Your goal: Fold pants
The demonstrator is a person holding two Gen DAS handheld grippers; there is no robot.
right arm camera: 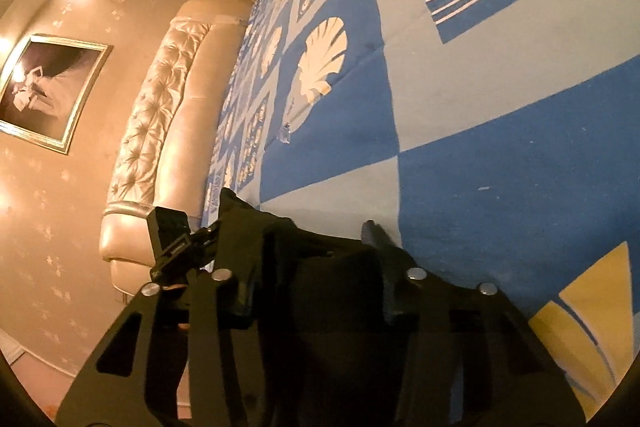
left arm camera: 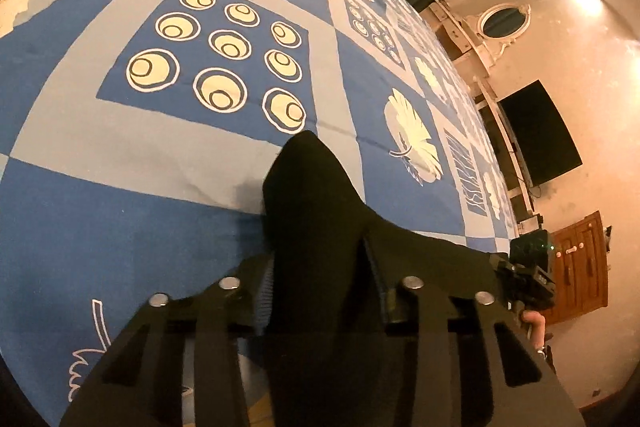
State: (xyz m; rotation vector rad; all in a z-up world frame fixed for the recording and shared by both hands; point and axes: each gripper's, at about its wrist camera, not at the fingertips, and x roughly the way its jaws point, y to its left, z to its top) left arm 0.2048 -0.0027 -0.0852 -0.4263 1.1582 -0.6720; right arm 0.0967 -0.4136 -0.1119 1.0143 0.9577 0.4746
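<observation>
Black pants (left arm camera: 316, 211) pinched in both grippers over the bed.
We see L gripper (left arm camera: 320, 291) & R gripper (right arm camera: 316, 287) each clamped on matte black cloth, bunched w/ soft folds, above a blue/grey patchwork bedspread (left arm camera: 120, 155) w/ cream rings, shells. Tufted satin headboard (right arm camera: 160, 99) behind. No legible writing.

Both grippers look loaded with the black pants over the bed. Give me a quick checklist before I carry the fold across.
1. Left gripper has cloth: ok, black pants bunched between its fingers.
2. Right gripper has cloth: ok, pants fill the gap between its fingers.
3. Grip depth on each side: cannot tell, dark cloth hides the fingertips.
4. Landing area on the blue patterned bedspread: ok, nothing lying ahead in either view.
5. Rest of the pants hanging evenly: cannot tell, out of view.
</observation>
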